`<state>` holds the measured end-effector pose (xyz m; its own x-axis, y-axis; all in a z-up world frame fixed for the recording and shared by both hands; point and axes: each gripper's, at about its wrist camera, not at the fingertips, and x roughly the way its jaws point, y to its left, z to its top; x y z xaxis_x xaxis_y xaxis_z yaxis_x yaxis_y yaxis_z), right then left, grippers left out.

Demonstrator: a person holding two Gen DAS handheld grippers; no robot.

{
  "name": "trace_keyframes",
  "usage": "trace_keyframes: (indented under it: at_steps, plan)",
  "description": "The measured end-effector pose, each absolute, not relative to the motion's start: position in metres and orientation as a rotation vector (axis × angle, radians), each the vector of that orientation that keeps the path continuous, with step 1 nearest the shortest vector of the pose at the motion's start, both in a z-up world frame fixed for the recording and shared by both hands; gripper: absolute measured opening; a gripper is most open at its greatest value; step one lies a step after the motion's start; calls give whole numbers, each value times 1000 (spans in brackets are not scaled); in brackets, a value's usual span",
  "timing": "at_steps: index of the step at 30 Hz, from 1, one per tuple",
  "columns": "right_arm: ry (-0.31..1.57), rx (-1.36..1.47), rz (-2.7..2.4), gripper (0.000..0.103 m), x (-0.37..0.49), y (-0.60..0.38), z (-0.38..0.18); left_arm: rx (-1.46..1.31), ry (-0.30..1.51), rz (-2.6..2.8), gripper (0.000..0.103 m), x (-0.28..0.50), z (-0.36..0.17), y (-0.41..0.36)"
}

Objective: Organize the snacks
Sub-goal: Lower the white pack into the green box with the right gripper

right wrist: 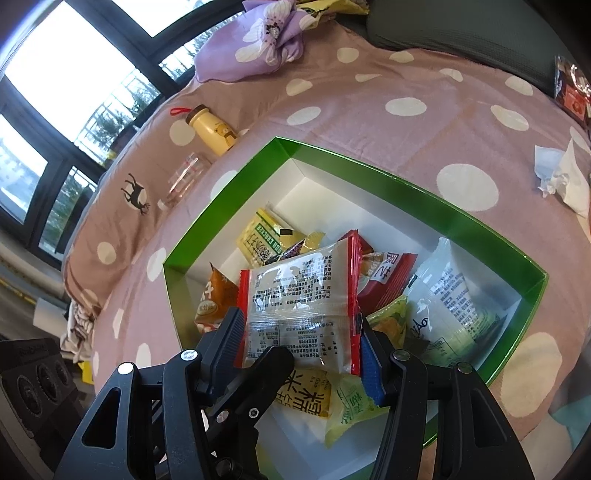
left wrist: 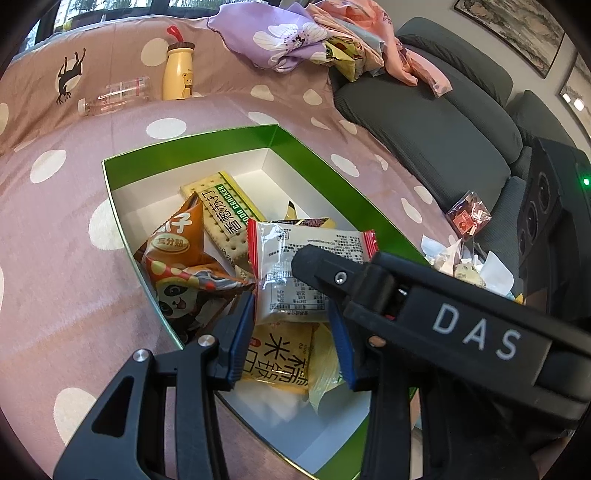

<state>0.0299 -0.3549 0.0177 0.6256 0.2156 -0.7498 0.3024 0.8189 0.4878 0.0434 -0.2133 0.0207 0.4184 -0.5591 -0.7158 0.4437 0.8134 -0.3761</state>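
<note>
A green box with a white inside (left wrist: 122, 229) (right wrist: 424, 188) lies on the dotted pink cover and holds several snack packs. My right gripper (right wrist: 299, 332) is shut on a clear pack with red ends (right wrist: 303, 299) and holds it above the box; the same pack shows in the left wrist view (left wrist: 295, 258) with the right gripper's finger across it. My left gripper (left wrist: 291, 325) is open over the box, its blue pads either side of that pack, above a yellow rice-cracker pack (left wrist: 280, 354). An orange panda pack (left wrist: 181, 273) and a soda cracker pack (left wrist: 225, 210) lie in the box.
A yellow bear bottle (left wrist: 177, 74) (right wrist: 212, 129) and a clear plastic bottle (left wrist: 114, 96) (right wrist: 184, 177) lie beyond the box. Crumpled paper and wrappers (left wrist: 465, 262) (right wrist: 561, 177) and a red packet (left wrist: 469, 218) sit to the right. Grey sofa cushions (left wrist: 424, 122) and bundled cloth (left wrist: 280, 33) stand behind.
</note>
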Motion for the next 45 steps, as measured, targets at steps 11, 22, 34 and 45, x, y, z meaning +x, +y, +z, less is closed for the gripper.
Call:
trace_keyframes:
  at_steps: [11, 22, 34, 45]
  plan:
    - [932, 636, -61, 60, 33, -354, 12, -100, 927, -606, 39, 41, 19, -218]
    - [941, 628, -66, 60, 36, -353, 8, -84, 917, -588, 39, 42, 17, -221]
    - [943, 629, -69, 60, 36, -353, 7, -78, 916, -574, 41, 42, 15, -224]
    - [943, 628, -68, 60, 37, -353, 7, -78, 916, -575, 41, 42, 15, -223]
